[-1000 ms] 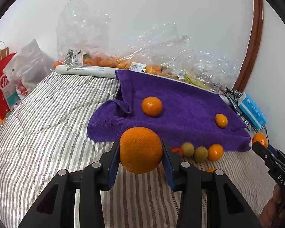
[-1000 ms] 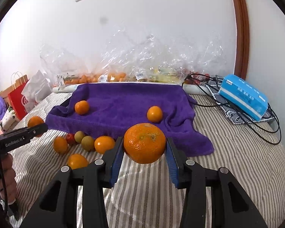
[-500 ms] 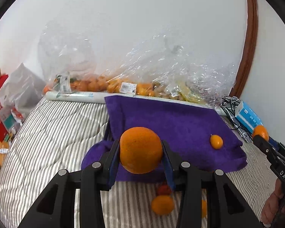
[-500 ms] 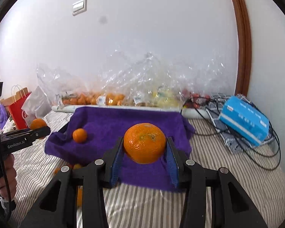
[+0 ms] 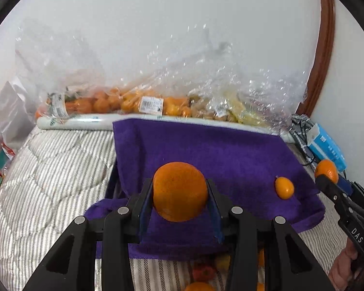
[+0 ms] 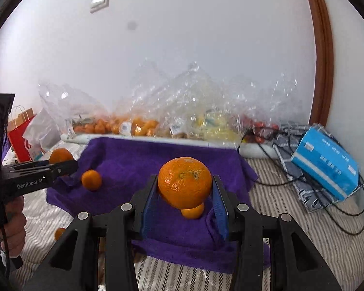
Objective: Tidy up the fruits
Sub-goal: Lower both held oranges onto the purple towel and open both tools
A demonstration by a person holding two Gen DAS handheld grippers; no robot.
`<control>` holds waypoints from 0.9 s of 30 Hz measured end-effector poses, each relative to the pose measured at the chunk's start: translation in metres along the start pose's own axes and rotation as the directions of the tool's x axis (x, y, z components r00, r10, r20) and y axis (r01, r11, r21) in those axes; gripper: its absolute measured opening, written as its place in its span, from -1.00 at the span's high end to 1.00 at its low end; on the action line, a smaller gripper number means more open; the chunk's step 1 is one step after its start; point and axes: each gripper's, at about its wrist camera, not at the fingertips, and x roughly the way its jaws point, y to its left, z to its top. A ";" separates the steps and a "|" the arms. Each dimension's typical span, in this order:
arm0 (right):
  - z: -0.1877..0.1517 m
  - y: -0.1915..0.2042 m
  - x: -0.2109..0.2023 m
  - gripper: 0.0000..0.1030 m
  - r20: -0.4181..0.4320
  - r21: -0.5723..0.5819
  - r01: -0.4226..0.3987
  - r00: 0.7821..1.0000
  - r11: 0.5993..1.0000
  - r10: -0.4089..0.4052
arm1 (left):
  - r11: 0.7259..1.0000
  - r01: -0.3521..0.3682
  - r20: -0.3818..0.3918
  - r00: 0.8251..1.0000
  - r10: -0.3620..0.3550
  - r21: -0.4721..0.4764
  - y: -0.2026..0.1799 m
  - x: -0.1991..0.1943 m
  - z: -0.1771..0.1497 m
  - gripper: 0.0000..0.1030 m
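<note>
My left gripper [image 5: 180, 195] is shut on a large orange [image 5: 179, 190], held above the near part of the purple towel [image 5: 206, 150]. My right gripper [image 6: 184, 191] is shut on another large orange [image 6: 184, 181] over the same towel [image 6: 138, 160]. A small orange [image 5: 284, 188] lies on the towel's right side in the left wrist view. The right wrist view shows a small orange [image 6: 91, 180] on the towel's left and another small orange [image 6: 193, 212] partly hidden under my held fruit. Each gripper shows at the edge of the other's view, with its orange [image 5: 326, 171] [image 6: 60, 155].
Clear bags of fruit [image 5: 133, 101] and a white roll [image 5: 72, 123] line the wall behind the towel. A blue box [image 6: 325, 165] and black cables [image 6: 310, 194] lie at the right. Red and white bags [image 6: 24, 135] stand at the left. Loose fruit [image 5: 203, 271] lies on the striped bedding [image 5: 48, 169].
Both grippers moved forward over the towel and a little up, each still holding its orange. The loose fruit in front of the towel slid toward the bottom of both views.
</note>
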 end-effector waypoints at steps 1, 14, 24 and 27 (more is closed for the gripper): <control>-0.002 -0.002 0.006 0.17 -0.025 0.007 -0.007 1.000 1.000 0.007 | 1.000 -0.001 -0.011 1.000 0.001 -0.002 0.001 0.005 -0.001 0.24; -0.017 -0.003 0.033 0.17 -0.171 0.041 -0.082 0.981 0.996 0.088 | 0.998 0.057 -0.060 0.997 -0.058 -0.016 0.012 0.027 -0.014 0.24; -0.024 0.000 0.048 0.17 -0.235 0.040 -0.067 0.969 0.997 0.075 | 0.990 0.144 -0.091 0.985 -0.143 -0.002 0.004 0.031 -0.020 0.24; -0.025 0.000 0.051 0.17 -0.242 0.027 -0.048 0.969 0.998 0.053 | 0.991 0.132 -0.082 0.988 -0.130 0.021 0.000 0.031 -0.021 0.24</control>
